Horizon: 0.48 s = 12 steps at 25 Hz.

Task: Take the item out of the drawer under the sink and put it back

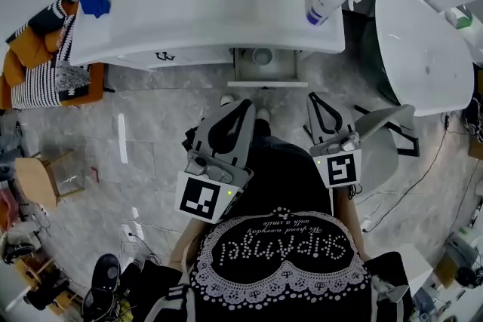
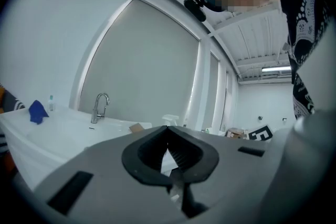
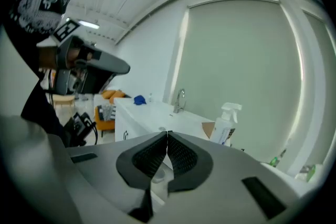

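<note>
The left gripper (image 1: 246,105) is closed and empty, short of the open drawer (image 1: 268,81). The round item (image 1: 262,56) lies inside the drawer, under the sink (image 1: 226,4). The right gripper (image 1: 313,97) is likewise closed and empty. Risk: jaws advanced while closed would likely shove the item deeper instead of gripping it.

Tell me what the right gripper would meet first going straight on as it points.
Likely the sink cabinet, at its front just right of the open drawer; depth is unclear. The right gripper is shut and empty.
</note>
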Each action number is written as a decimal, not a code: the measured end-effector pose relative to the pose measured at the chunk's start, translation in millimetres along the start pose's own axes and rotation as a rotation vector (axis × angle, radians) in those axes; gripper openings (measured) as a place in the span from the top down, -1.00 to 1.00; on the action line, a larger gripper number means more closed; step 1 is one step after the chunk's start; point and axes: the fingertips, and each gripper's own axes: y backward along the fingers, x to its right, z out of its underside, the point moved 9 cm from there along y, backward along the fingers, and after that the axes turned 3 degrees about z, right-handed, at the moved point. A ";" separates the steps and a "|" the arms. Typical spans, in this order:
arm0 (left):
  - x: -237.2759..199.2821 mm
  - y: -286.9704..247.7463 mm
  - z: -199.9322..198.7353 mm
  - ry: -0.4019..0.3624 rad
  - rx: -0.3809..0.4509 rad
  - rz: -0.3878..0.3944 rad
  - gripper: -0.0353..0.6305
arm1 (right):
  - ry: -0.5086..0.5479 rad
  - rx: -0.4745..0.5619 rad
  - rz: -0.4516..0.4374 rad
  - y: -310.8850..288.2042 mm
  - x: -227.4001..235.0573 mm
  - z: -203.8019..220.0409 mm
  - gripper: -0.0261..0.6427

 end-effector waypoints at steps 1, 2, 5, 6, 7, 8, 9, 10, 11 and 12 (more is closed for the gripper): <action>-0.7 1.1 0.9 0.009 -0.011 -0.012 0.88 | 0.074 -0.050 -0.019 -3.8 -2.2 2.9 0.87; -1.4 2.0 1.8 0.014 -0.019 -0.023 0.88 | 0.126 -0.087 -0.033 -7.9 -4.2 6.0 0.87; -3.3 6.5 3.4 0.003 -0.012 -0.046 0.88 | 0.186 -0.125 -0.064 -21.7 -7.2 13.8 0.87; -3.9 8.8 3.6 0.003 -0.009 -0.053 0.88 | 0.191 -0.135 -0.079 -26.8 -7.7 16.1 0.86; -4.7 11.0 4.0 0.014 -0.014 -0.065 0.88 | 0.196 -0.150 -0.093 -32.6 -7.9 19.4 0.87; -6.1 12.7 4.7 0.029 -0.022 -0.080 0.88 | 0.200 -0.168 -0.107 -39.5 -7.7 24.7 0.86; -8.3 13.7 5.6 0.041 -0.028 -0.095 0.88 | 0.205 -0.190 -0.122 -47.5 -7.2 31.6 0.86; -11.1 14.5 6.5 0.049 -0.032 -0.110 0.88 | 0.207 -0.215 -0.139 -56.5 -7.0 38.8 0.86; -14.3 15.2 7.0 0.053 -0.035 -0.125 0.88 | 0.204 -0.240 -0.157 -65.7 -7.0 45.4 0.86; -17.2 15.9 6.8 0.056 -0.039 -0.139 0.88 | 0.197 -0.262 -0.176 -74.5 -7.3 51.0 0.86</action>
